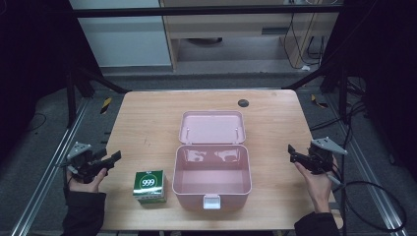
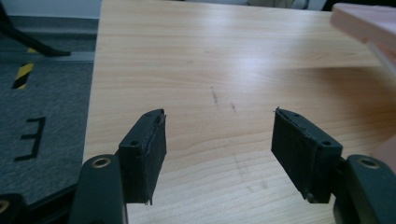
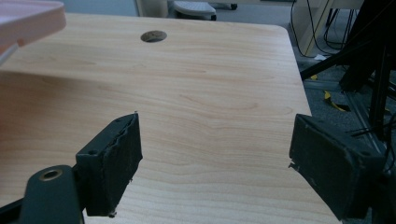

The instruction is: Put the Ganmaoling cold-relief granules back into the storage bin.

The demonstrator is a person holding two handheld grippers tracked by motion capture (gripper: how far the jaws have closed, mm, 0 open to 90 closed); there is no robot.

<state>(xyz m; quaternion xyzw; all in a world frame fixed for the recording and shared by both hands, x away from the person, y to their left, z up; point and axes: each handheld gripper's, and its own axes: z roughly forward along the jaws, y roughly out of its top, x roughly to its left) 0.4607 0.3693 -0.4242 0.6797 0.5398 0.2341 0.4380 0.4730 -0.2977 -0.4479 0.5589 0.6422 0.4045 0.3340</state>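
Left hand-held gripper is held at the left edge of the wooden counter, jaws spread with nothing between them; in the left gripper view only bare wood is seen in the gap. Green box marked "999" is set near the front edge, just left of the pink case. Case is placed mid-counter, lid laid fully open toward the far side, interior seen empty. Dark round hole is seen near the far edge. Right hand-held gripper is held at the right side, well apart from the case, jaws spread wide, nothing pinched.
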